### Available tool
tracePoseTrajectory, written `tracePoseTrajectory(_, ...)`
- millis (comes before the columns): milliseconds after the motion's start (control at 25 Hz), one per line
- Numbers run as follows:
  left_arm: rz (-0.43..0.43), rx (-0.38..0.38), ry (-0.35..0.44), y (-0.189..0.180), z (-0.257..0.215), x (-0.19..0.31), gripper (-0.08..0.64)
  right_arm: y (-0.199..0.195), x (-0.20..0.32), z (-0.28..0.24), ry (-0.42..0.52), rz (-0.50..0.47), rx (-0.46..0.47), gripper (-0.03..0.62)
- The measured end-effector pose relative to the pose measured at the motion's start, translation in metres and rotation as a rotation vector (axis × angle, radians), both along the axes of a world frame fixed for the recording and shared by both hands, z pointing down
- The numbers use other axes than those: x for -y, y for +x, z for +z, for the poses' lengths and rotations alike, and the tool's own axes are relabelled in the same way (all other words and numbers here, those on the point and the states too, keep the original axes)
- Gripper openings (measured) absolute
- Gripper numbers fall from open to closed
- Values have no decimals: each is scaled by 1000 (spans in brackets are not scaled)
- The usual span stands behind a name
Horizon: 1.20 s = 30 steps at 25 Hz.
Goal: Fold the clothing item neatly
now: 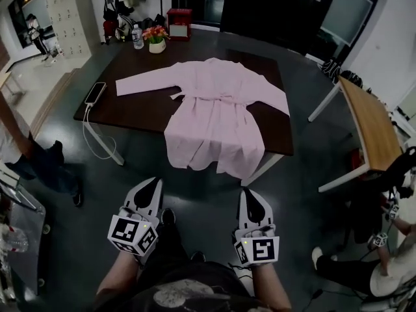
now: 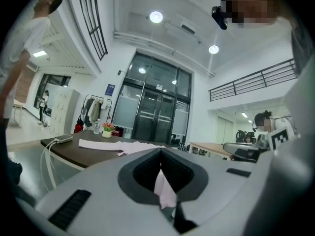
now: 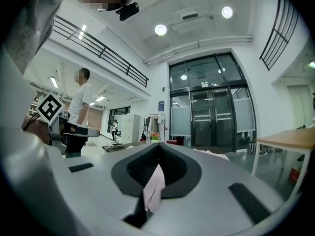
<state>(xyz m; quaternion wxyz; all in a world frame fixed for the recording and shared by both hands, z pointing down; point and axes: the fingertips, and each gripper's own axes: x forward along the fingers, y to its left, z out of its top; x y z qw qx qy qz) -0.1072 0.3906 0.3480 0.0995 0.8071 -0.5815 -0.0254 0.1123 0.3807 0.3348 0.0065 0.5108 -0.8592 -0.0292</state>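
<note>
A pink robe [image 1: 218, 112] lies spread face up on the dark table [image 1: 140, 109], sleeves out to both sides, its hem hanging over the near edge. Both grippers are held low and near my body, well short of the table. My left gripper [image 1: 151, 182] and right gripper [image 1: 250, 192] point toward the robe with jaws together and nothing held. In the left gripper view the robe [image 2: 123, 145] shows flat on the tabletop beyond the gripper [image 2: 161, 156]. In the right gripper view a sliver of the pink hem [image 3: 155, 188] shows past the gripper [image 3: 158, 149].
A phone [image 1: 95, 93] with a white cable lies at the table's left edge. A flower pot [image 1: 156, 41], a bottle [image 1: 137, 38] and a red box [image 1: 179, 23] stand at the far side. A wooden table [image 1: 367, 125] stands right. People stand at left [image 1: 32, 155] and lower right [image 1: 383, 252].
</note>
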Motion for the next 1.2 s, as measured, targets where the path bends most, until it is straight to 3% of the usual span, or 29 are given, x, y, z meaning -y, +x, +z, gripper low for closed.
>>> tracePoseTrajectory(200, 50, -5, 15, -20, 0, 66, 11, -20, 57, 2, -21, 60, -5, -8)
tracePoseTrajectory(520, 86, 5, 24, -86, -7, 150, 11, -110, 142, -19, 1, 37, -17, -8)
tracePoseTrajectory(880, 23, -12, -37, -173, 19, 204, 11, -200, 206, 5, -77, -27, -17, -8)
tracePoseTrajectory(1200, -57, -33, -76, -194, 30, 239, 11, -241, 245, 25, -130, -161, -41, -8)
